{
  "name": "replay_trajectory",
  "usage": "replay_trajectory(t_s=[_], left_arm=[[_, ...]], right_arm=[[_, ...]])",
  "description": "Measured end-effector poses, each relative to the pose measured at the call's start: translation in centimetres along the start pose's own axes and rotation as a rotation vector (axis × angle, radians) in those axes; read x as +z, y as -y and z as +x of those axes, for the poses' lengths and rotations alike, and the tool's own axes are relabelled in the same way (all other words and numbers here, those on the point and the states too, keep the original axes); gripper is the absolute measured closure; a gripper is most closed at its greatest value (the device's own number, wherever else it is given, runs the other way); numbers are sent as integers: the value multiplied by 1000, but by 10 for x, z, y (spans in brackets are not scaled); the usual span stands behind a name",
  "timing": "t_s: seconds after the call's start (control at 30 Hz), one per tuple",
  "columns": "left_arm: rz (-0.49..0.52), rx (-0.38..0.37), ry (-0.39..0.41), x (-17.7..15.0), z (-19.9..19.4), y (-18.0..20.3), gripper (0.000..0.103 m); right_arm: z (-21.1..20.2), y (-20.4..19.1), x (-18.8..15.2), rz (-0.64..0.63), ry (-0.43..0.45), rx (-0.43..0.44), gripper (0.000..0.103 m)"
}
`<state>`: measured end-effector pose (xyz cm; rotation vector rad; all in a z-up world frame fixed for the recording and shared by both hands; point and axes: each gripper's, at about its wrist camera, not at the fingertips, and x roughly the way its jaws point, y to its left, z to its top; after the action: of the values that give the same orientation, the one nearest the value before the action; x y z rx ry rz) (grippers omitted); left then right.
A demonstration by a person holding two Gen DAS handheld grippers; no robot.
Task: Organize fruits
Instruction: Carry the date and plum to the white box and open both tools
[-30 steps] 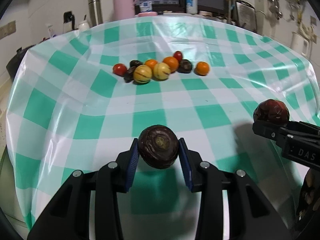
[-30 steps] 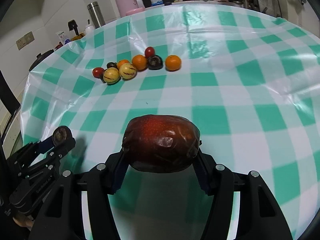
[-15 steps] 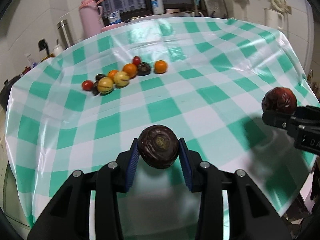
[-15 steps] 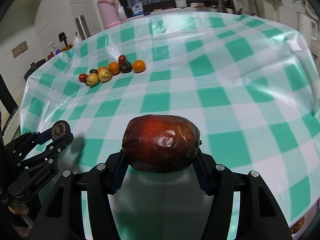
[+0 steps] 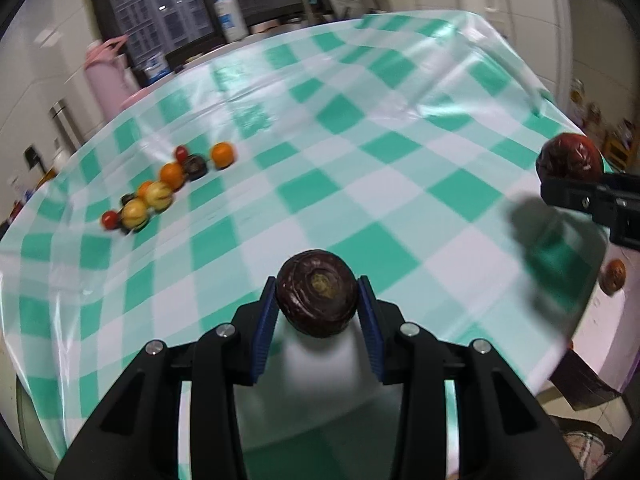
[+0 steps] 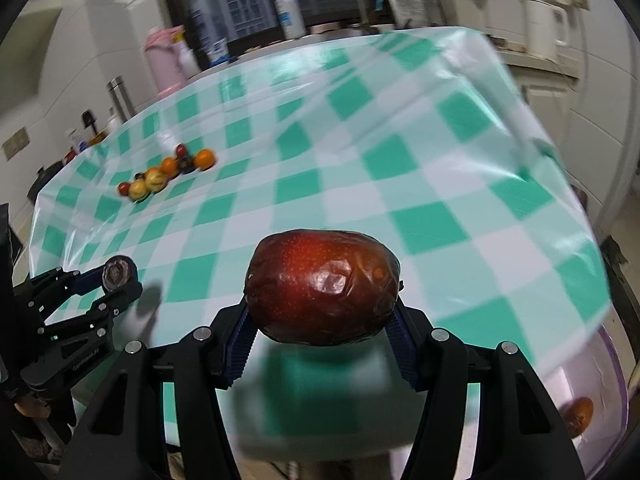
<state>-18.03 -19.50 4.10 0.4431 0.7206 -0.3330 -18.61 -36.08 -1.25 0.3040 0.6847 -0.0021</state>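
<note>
My left gripper [image 5: 318, 306] is shut on a dark purple round fruit [image 5: 317, 298], held above the near edge of the green-checked table [image 5: 360, 184]. My right gripper [image 6: 322, 320] is shut on a large wrinkled red fruit [image 6: 322, 286]; the left wrist view shows that red fruit [image 5: 570, 157] at the far right. The left gripper [image 6: 118, 280] with its dark fruit shows low on the left of the right wrist view. A cluster of orange, yellow, red and dark fruits [image 5: 160, 190] lies on the table's far left.
A pale purple bowl [image 6: 608, 392] sits beside the table's right edge, below table height, with a brown fruit [image 6: 578, 414] inside. A pink flask [image 5: 106, 76], a steel flask [image 5: 64, 120] and a white bottle [image 5: 230, 14] stand behind the table. A kettle [image 6: 540, 28] stands at back right.
Both grippers have carried their fruits to the right, away from the fruit cluster, toward the table's right edge. The bowl has come into view. Neither grip has changed.
</note>
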Motion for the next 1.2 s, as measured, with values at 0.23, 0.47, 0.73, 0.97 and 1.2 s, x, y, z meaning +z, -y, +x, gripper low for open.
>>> replay_trajectory(t_s=[0.23, 0.47, 0.73, 0.97, 1.2], left_arm=[[136, -70, 2, 15, 0, 63, 64], [264, -126, 7, 25, 0, 121, 64], [404, -261, 45, 29, -16, 192, 64], [551, -561, -26, 11, -19, 270, 64], [632, -608, -246, -19, 47, 344, 64]], right_arm=[[-27, 59, -15, 102, 39, -71, 45], [-55, 123, -39, 230, 72, -154, 45], [-70, 180, -68, 310, 51, -283, 45], [-37, 234, -90, 302, -149, -383, 45], [31, 257, -98, 213, -344, -370, 45]])
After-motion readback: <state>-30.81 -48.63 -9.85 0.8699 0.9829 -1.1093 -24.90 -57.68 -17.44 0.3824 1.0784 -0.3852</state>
